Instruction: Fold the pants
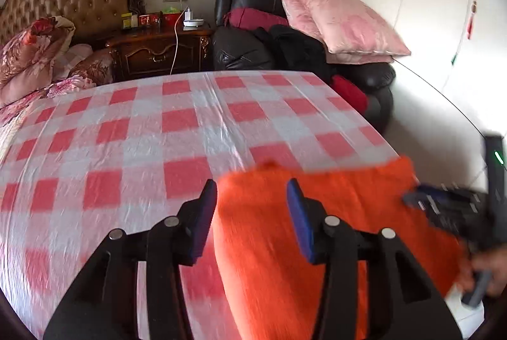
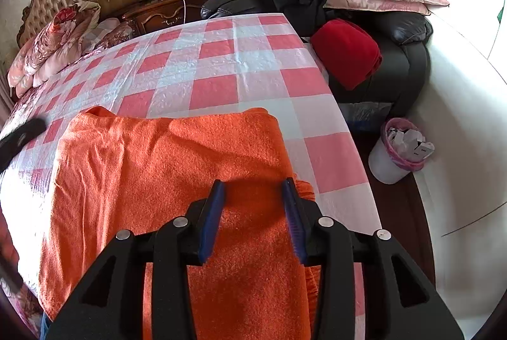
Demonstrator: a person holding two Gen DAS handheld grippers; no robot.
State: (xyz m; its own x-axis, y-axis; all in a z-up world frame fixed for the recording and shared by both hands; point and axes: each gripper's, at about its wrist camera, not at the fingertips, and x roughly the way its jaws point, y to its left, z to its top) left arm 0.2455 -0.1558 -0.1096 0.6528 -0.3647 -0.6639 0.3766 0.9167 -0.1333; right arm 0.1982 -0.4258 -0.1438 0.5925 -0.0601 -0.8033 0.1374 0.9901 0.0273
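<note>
We've got the orange pants point(image 2: 164, 181) lying flat on the checked bedsheet point(image 2: 221, 61), filling the lower centre of the right wrist view. Our right gripper point(image 2: 253, 184) is spread wide just above the fabric w/ nothing pinched. In the left wrist view our left gripper point(image 1: 252, 183) is also spread, empty, over the pants' left edge at lower centre; view's blurred.
</note>
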